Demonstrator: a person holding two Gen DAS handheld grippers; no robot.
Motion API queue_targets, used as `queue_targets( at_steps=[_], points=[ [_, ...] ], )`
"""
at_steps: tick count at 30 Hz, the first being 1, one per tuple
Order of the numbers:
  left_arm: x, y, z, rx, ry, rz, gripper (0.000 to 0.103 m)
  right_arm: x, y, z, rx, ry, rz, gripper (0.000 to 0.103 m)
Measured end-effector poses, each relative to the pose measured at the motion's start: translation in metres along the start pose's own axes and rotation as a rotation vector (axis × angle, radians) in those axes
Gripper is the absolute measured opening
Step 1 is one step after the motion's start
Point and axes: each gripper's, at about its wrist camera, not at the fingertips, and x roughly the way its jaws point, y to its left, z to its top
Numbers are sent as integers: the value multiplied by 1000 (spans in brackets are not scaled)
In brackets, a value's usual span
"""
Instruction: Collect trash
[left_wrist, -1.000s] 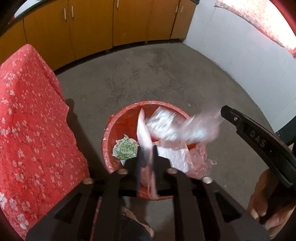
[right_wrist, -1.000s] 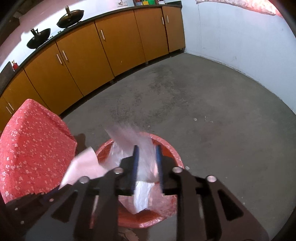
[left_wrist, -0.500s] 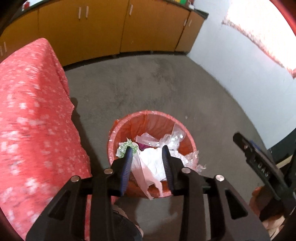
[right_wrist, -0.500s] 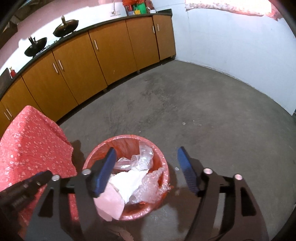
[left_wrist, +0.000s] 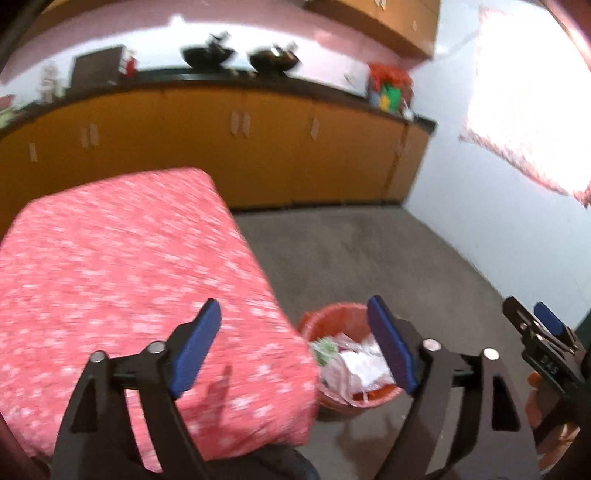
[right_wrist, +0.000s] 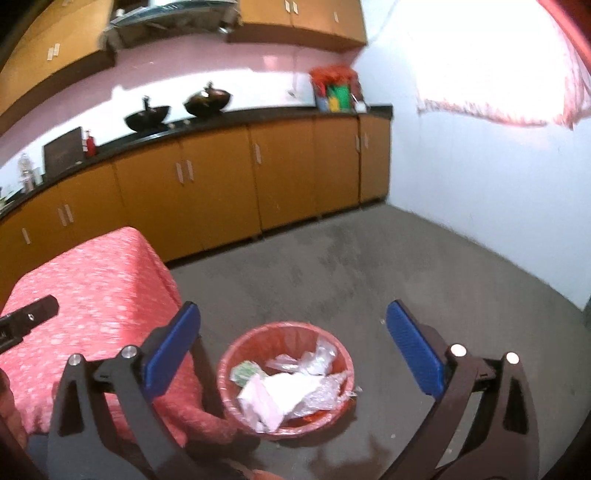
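Observation:
A red bin (right_wrist: 284, 326) stands on the floor and holds white paper (right_wrist: 291, 387), a pink bag (right_wrist: 264, 404), clear plastic (right_wrist: 319, 360) and a green printed wrapper (right_wrist: 243, 371). My right gripper (right_wrist: 292, 308) hangs well above it, its jaws opening wide with nothing between them. My left gripper (left_wrist: 292, 304) is also high up, over the edge of the cloth-covered table (left_wrist: 129, 258), jaws opening and empty. The bin (left_wrist: 332, 308) sits below it to the right. The right gripper (left_wrist: 543, 332) shows at that view's right edge, held by a hand.
The table under its red flowered cloth (right_wrist: 92, 288) stands right beside the bin on its left. Orange cabinets (right_wrist: 214, 184) with a dark counter and two black bowls (right_wrist: 208, 101) line the far wall. A white wall (right_wrist: 480, 184) is on the right. Grey floor (right_wrist: 369, 266) lies beyond the bin.
Both grippers opened and let go of the pink bag and the clear plastic, which now lie in the bin. Both rose and tilted up, so the counter came into view.

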Motion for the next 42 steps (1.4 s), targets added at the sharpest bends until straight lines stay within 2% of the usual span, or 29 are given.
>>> queue_targets(
  at_steps=[3,7,15,23,30,42],
  points=[
    [-43,21,-3,-23,-84,64,95,-27,18,5,-16,-28,29,99],
    [-82,37,-11,-22,-153,164,101,-60,41,4,-48,-56,63,99],
    [-125,52,-33,3,-212,287,101,-105,70,-14,-96,-100,53,99],
    [-155,54,-56,26,-249,308,101,-138,90,-33,-165,-179,16,99],
    [-165,49,-70,67,-280,336,101,-146,97,-44,-151,-156,50,99],
    [-169,56,-80,56,-274,315,101,-150,99,-47,-146,-165,32,99]
  ],
)
